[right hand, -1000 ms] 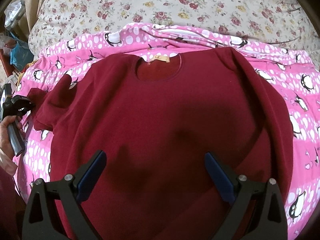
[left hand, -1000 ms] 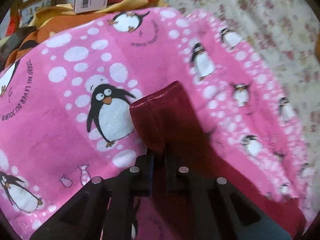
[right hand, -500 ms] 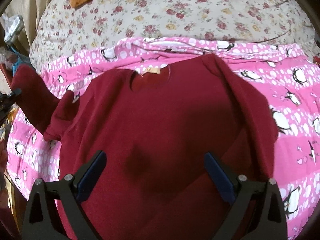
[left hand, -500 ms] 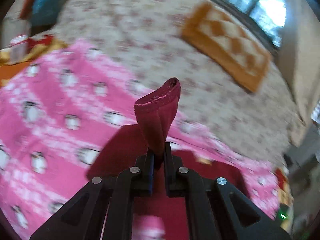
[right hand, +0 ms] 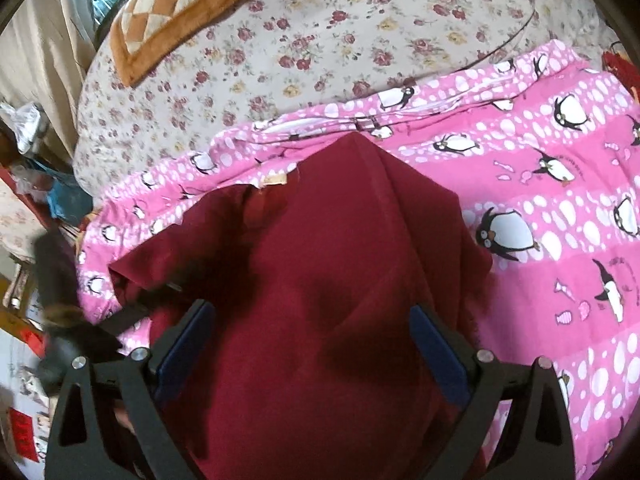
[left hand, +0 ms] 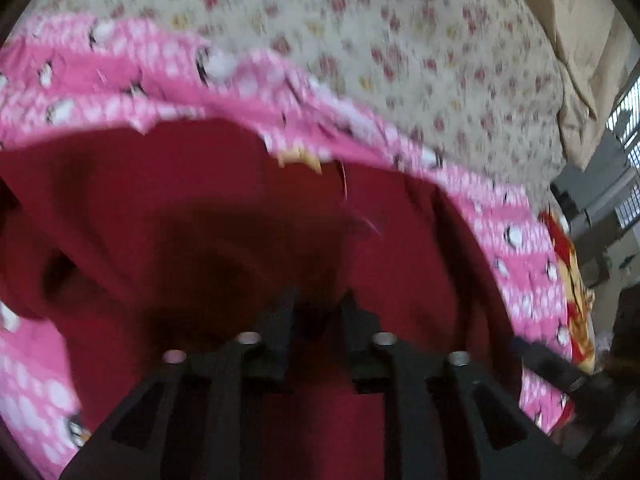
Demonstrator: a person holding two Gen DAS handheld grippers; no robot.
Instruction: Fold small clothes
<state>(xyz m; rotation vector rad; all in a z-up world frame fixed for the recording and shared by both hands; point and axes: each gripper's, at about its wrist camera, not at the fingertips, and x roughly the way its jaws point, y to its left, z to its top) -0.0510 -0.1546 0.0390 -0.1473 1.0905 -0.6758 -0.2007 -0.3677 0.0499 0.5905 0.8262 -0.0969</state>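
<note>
— On the pink penguin blanket (right hand: 560, 216), where was the garment?
— Maroon sweater (right hand: 320, 280) lay there, collar tag (right hand: 274, 179) toward the floral bedsheet (right hand: 320, 40). Its left side was folded over the body, right sleeve lying down the right edge.
— Left gripper (left hand: 316, 312)?
— Low over the sweater's middle. View was motion-blurred; jaws stood close with a narrow gap and dark maroon cloth between them. Possibly pinching a fold, but I couldn't tell for sure.
— Right gripper (right hand: 312, 336)?
— Spread wide, blue pads (right hand: 436, 344) well apart, hovering above the lower body of the sweater, holding nothing.
— Anything else?
— Orange checkered cushion (right hand: 180, 12) sat on the bedsheet, well apart from the sweater. From the right wrist view, the left gripper showed as a dark blur at the sweater's left edge.
</note>
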